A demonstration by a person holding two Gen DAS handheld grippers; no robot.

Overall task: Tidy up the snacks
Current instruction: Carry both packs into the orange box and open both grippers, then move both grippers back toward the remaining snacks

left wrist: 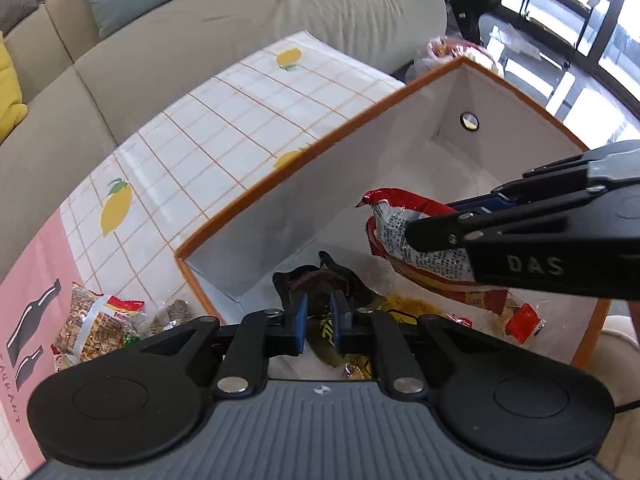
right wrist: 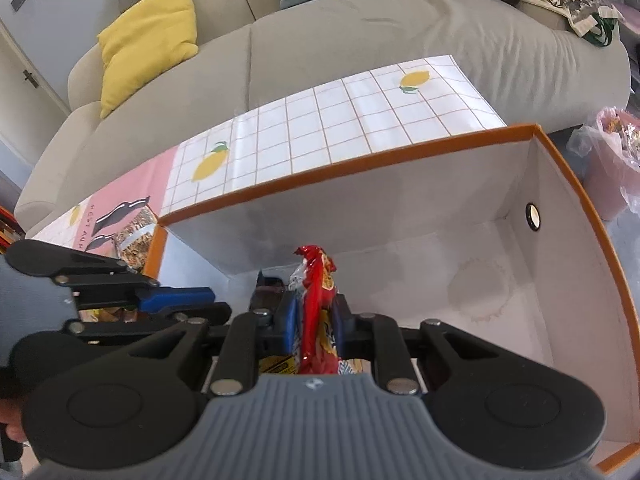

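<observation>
1. the red snack packet (right wrist: 318,308) stands on edge between the blue pads of the right gripper (right wrist: 316,320), clamped tight; its crimped top sticks up past the fingertips and it hangs inside the orange-rimmed box (right wrist: 400,156), above the pale floor.
2. from the left wrist view the same red snack packet (left wrist: 404,236) shows its printed back and a clear lower end, with the right gripper (left wrist: 424,236) reaching in from the right edge, fingers angled down and to the left.
3. the left gripper (left wrist: 319,322) points steeply down into the near corner of the box, its blue pads closed on a dark brown snack packet (left wrist: 316,284) that rises just past the tips.
4. under both grippers, yellow and green wrappers (left wrist: 332,340) lie on the box floor.
5. the box has grey-white inner walls and a round metal eyelet (left wrist: 468,121) in its far end wall.
6. outside the box's left wall, more snack packets (left wrist: 96,320) lie on the lemon-print tablecloth (left wrist: 224,120).
7. a beige sofa (right wrist: 360,40) runs behind the table with a yellow cushion (right wrist: 148,40) on it; a pink bin (right wrist: 616,160) with a plastic liner stands beyond the box's right end.
</observation>
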